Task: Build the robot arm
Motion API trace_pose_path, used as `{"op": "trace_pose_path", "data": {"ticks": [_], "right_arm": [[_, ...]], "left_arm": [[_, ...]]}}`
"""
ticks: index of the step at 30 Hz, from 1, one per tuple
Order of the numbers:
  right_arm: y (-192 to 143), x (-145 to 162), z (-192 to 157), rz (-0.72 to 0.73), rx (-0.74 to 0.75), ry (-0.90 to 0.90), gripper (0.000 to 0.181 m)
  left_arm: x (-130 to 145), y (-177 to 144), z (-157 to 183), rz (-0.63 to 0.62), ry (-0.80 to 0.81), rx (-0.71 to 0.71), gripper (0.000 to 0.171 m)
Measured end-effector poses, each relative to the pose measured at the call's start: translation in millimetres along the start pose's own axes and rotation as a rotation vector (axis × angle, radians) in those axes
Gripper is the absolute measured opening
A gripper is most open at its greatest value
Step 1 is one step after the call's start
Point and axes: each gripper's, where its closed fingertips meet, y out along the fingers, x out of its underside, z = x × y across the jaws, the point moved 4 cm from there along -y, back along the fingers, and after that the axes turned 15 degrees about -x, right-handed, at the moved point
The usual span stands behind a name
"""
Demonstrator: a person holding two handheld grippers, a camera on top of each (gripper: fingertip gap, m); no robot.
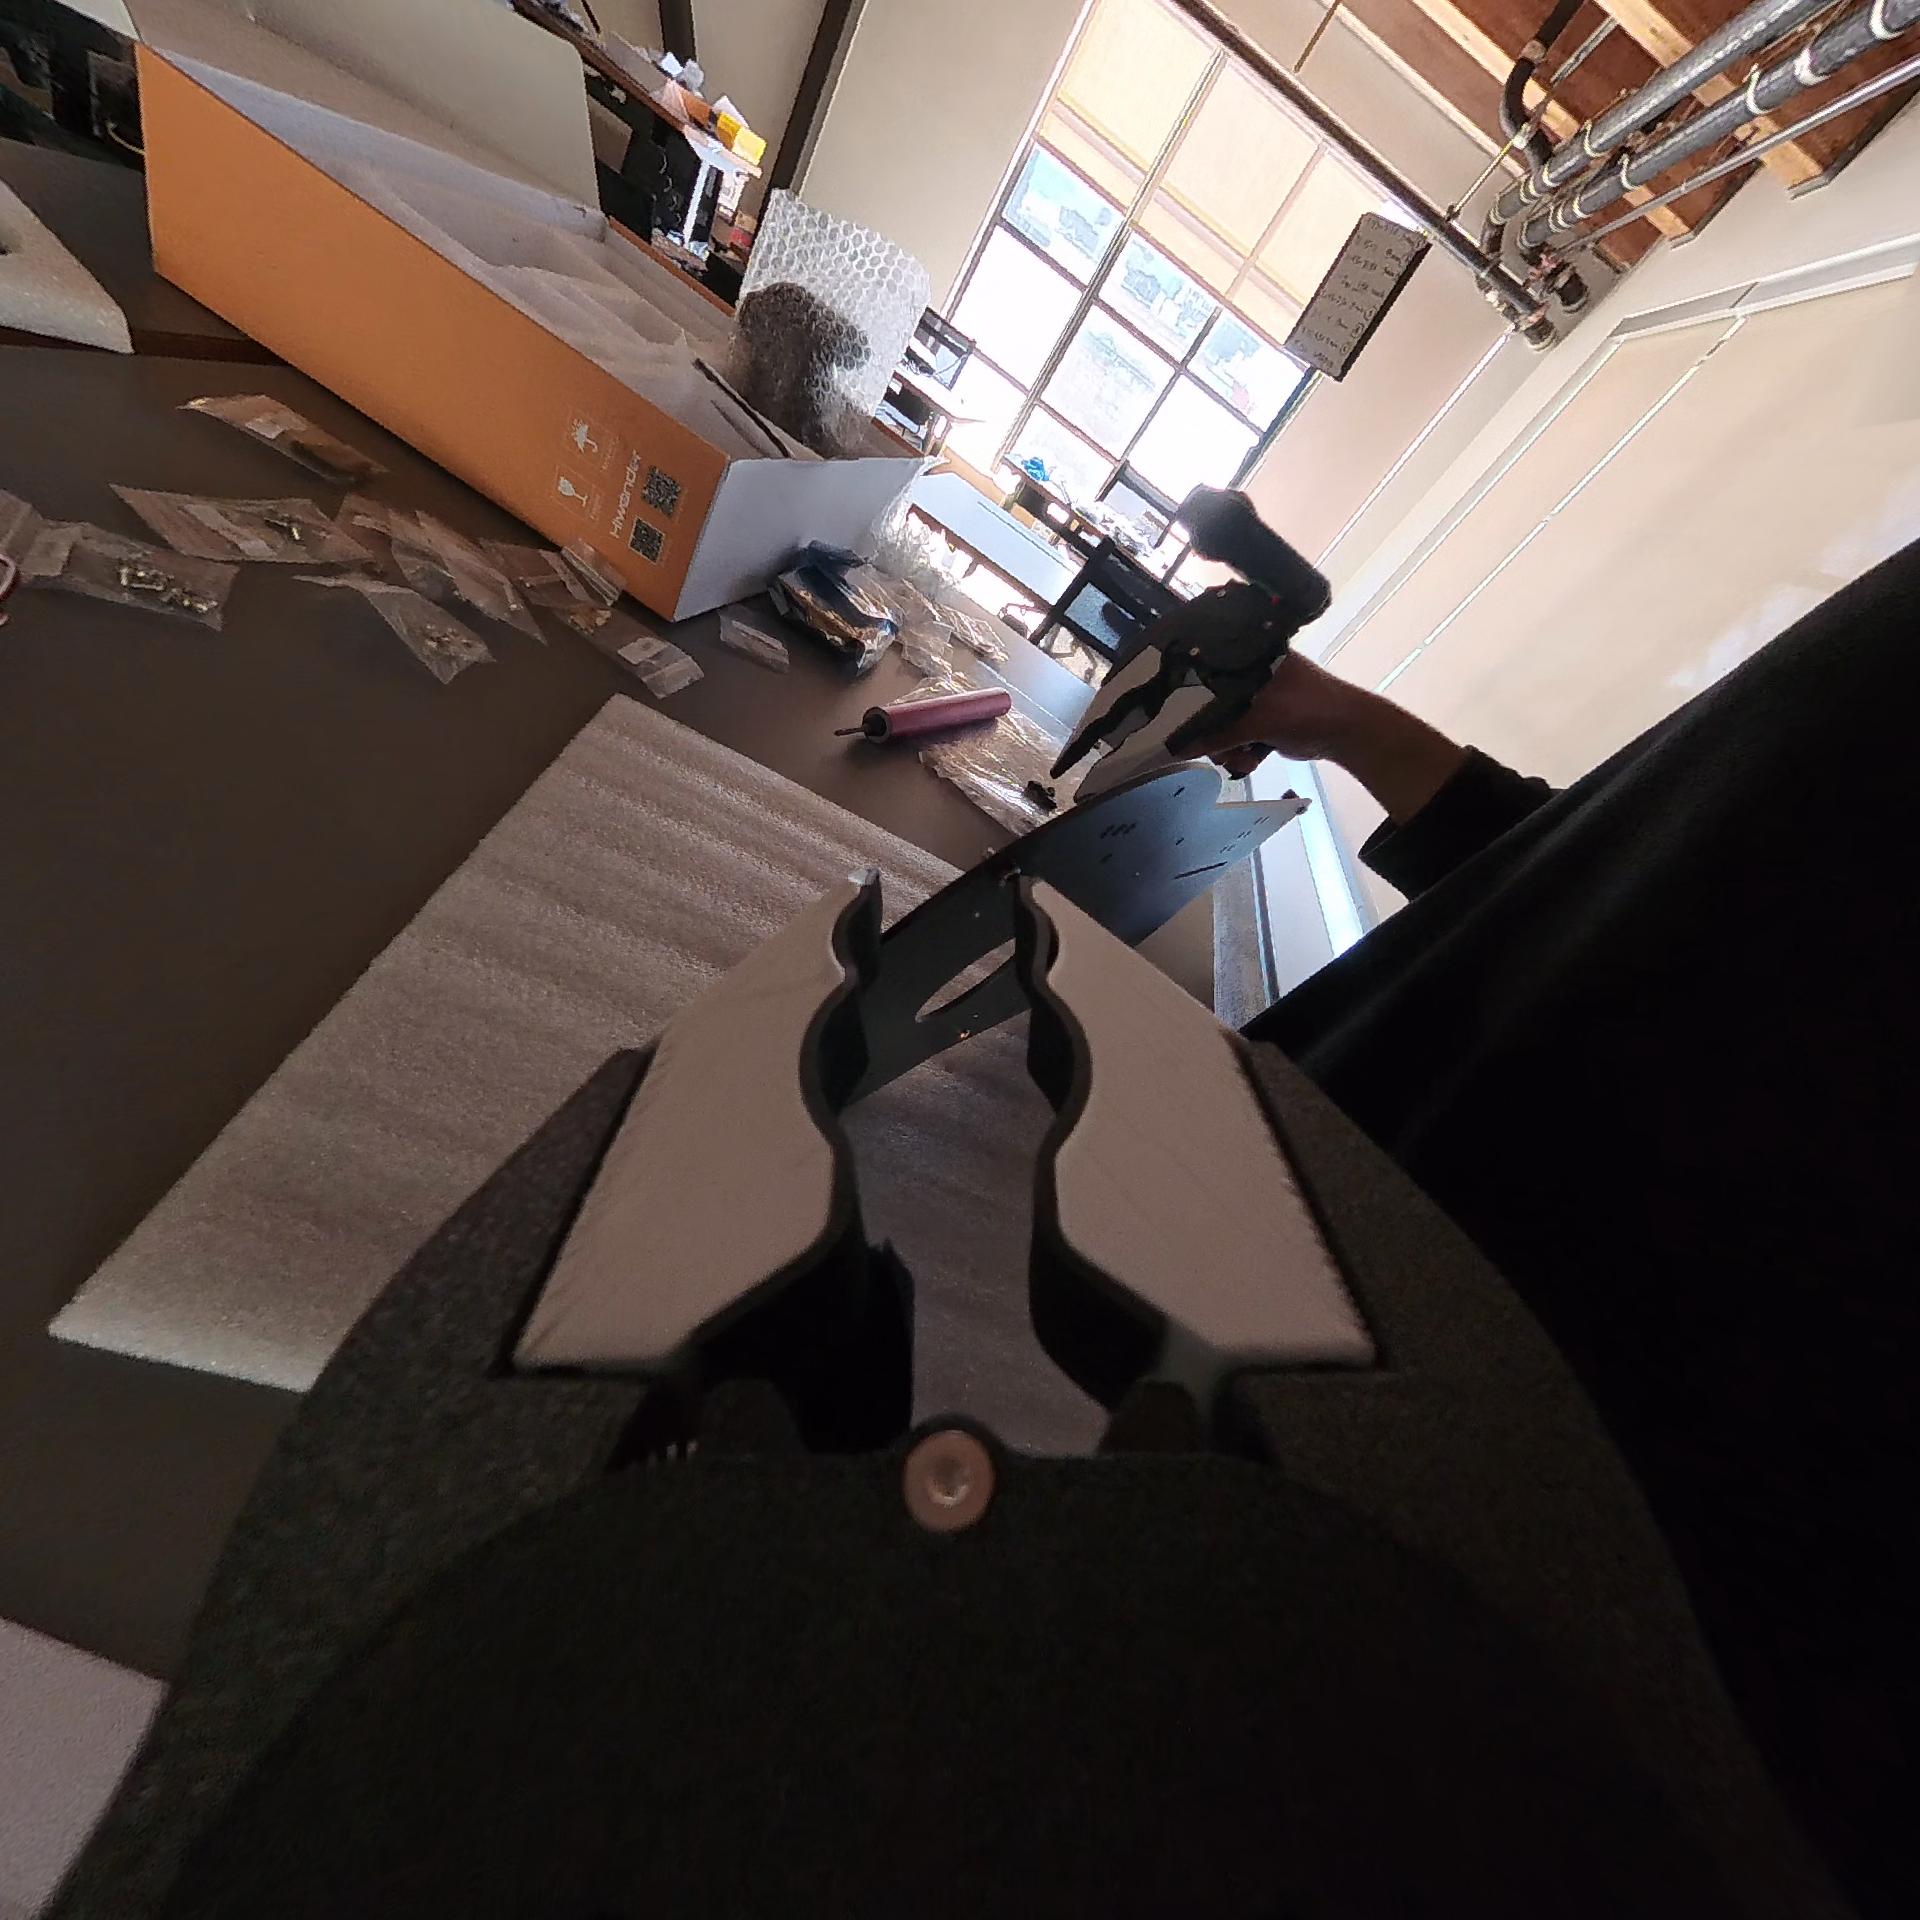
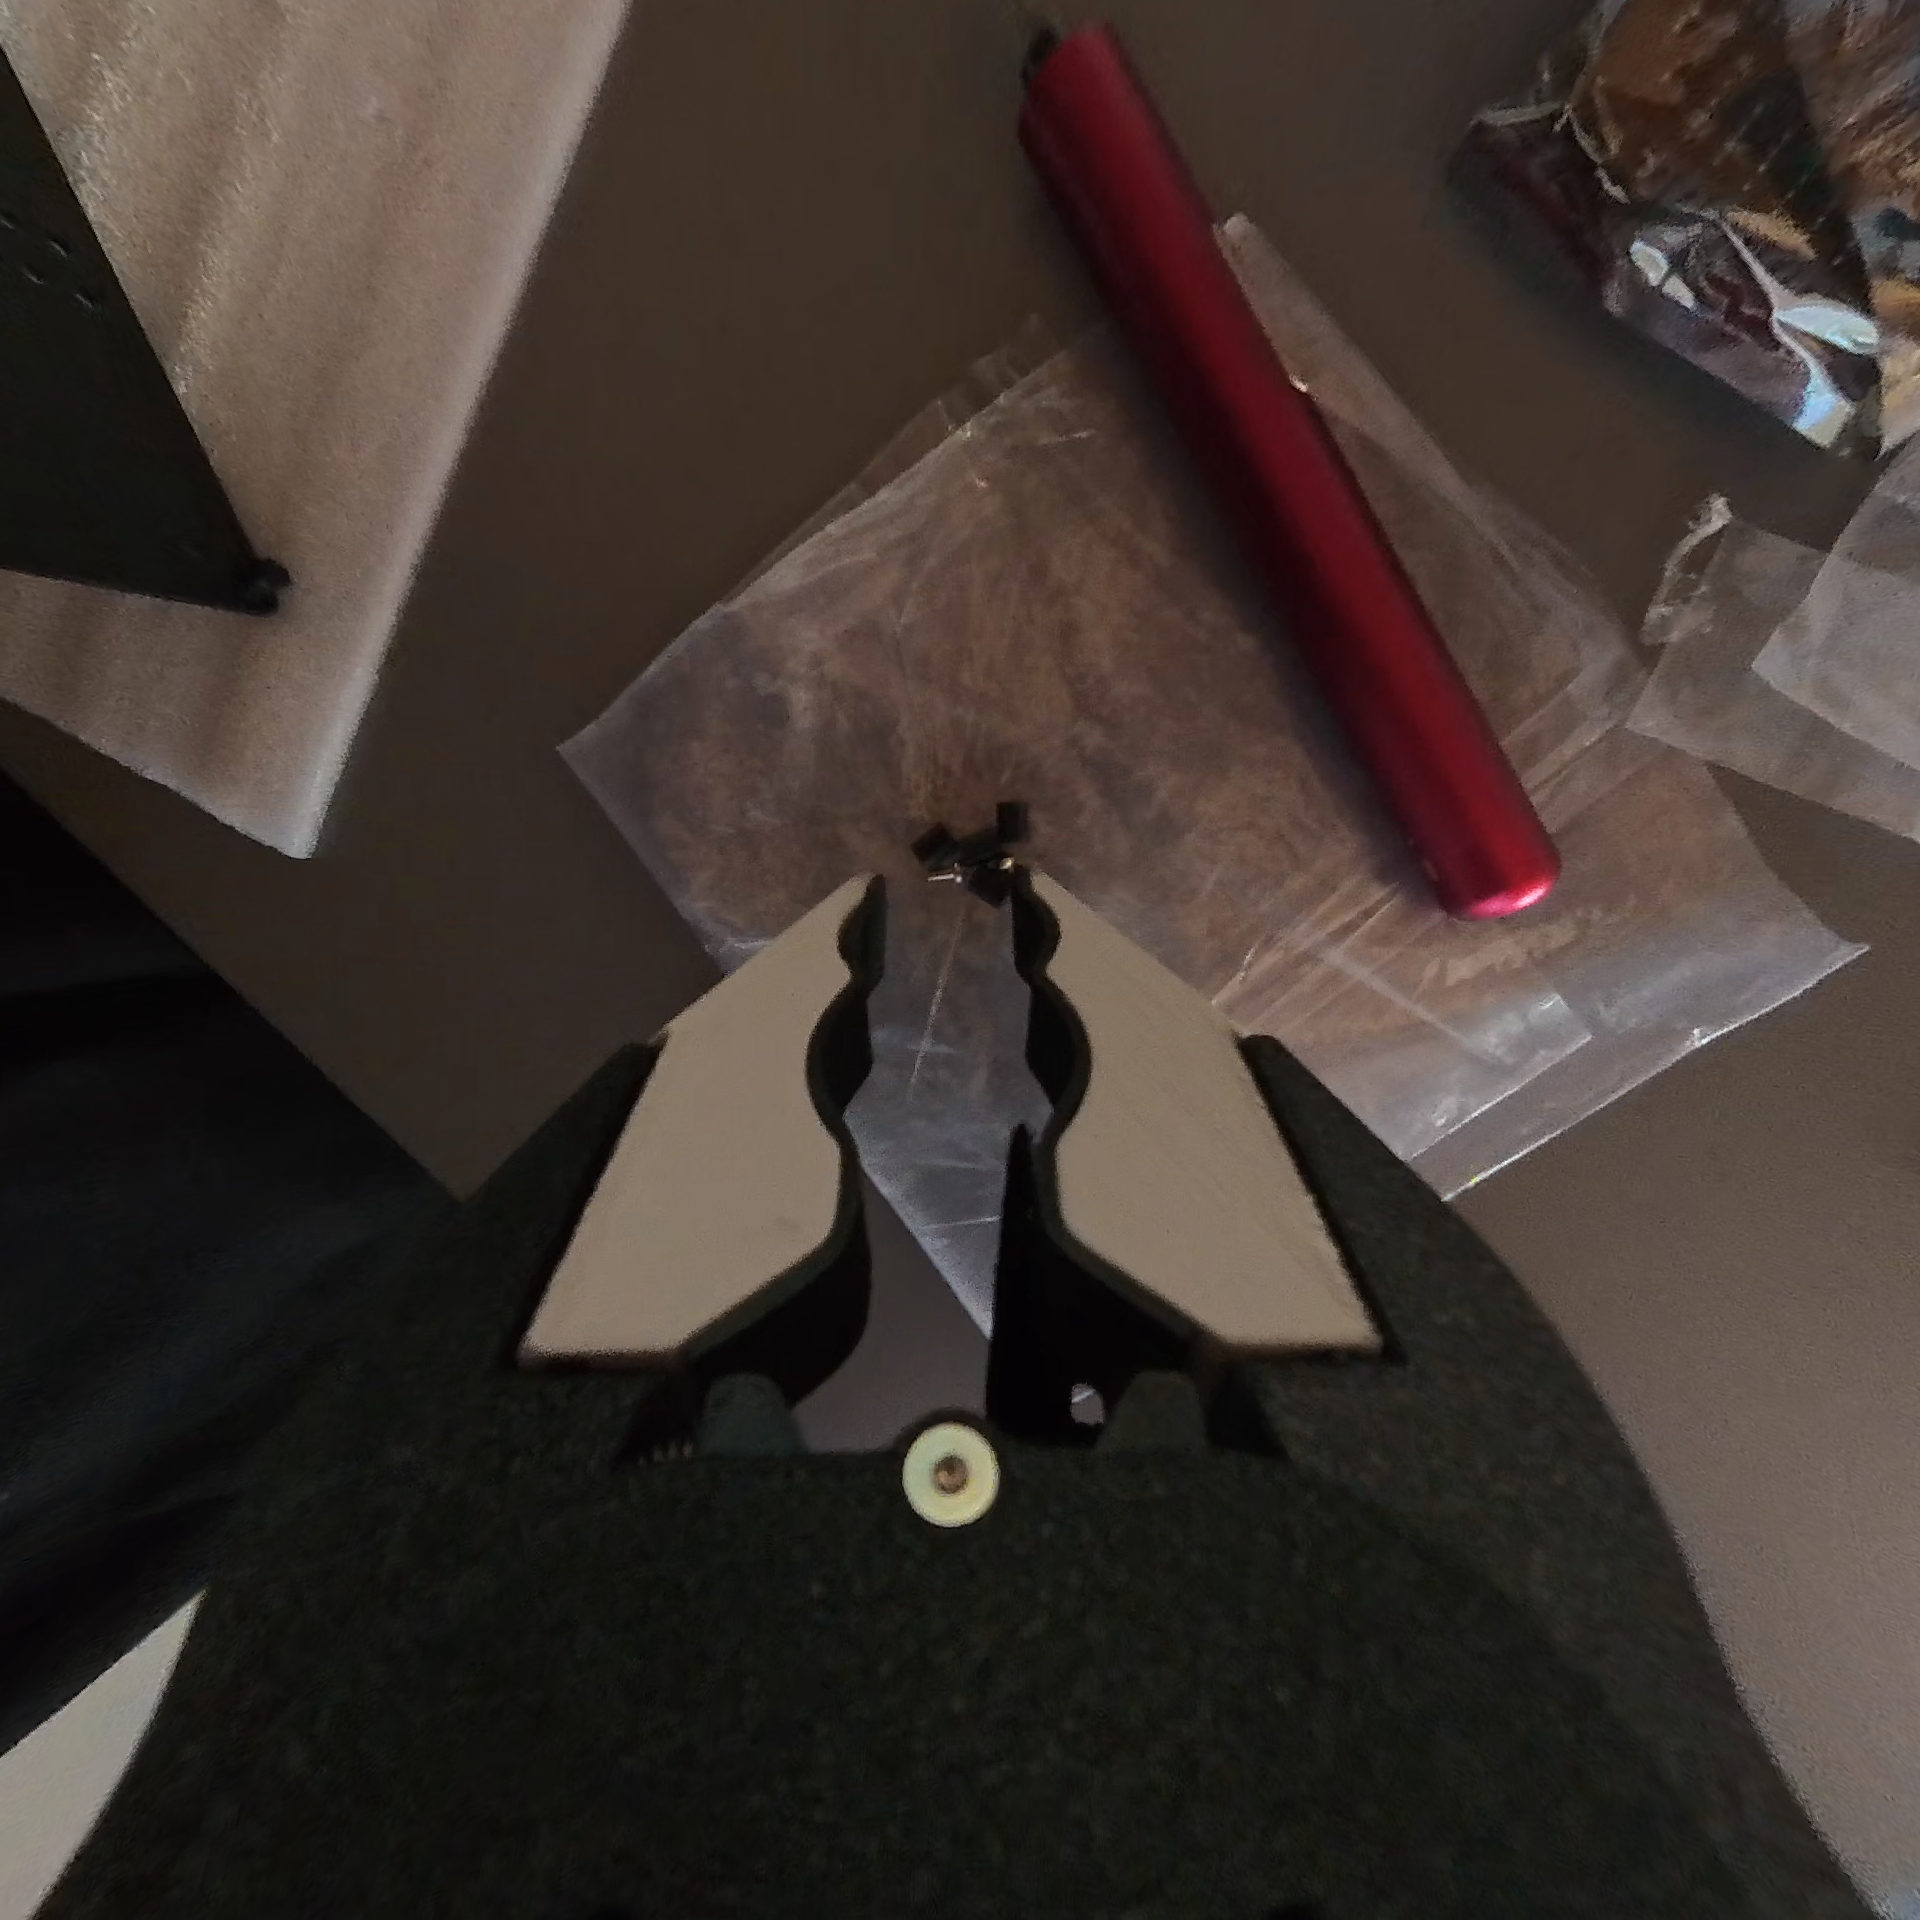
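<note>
Foam sheet (image 1: 540, 997) is cushioning the black plate (image 1: 1132, 852), which the left tool (image 1: 940, 883) is pinching edge-on; beside that sheet, the right tool (image 2: 951, 883) is hovering spread over small screws (image 2: 971, 842).

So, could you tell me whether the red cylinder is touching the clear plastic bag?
Touching: the right wrist view shows the red cylinder lying across the clear plastic bag, resting on it.

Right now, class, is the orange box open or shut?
Open: the orange box has its white end flap folded outward, and white foam packing shows inside.
</note>
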Motion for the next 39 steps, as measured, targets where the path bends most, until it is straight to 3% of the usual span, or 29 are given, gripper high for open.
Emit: {"op": "trace_pose_path", "data": {"ticks": [12, 28, 39], "right_arm": [[7.2, 10.2, 0.2, -0.010, -0.041, -0.032, 0.017], [9.2, 11.5, -2.2, -0.024, -0.097, -0.227, 0.011], [7.4, 12.8, 3.1, 0.007, -0.054, -0.154, 0.006]], "left_arm": [[-1.5, 1.5, -0.4, -0.006, 0.001, -0.018, 0.024], [-1.0, 1.0, 0.1, -0.005, -0.004, -0.032, 0.025], [-1.5, 1.7, 0.0, -0.008, 0.000, -0.042, 0.025]]}}
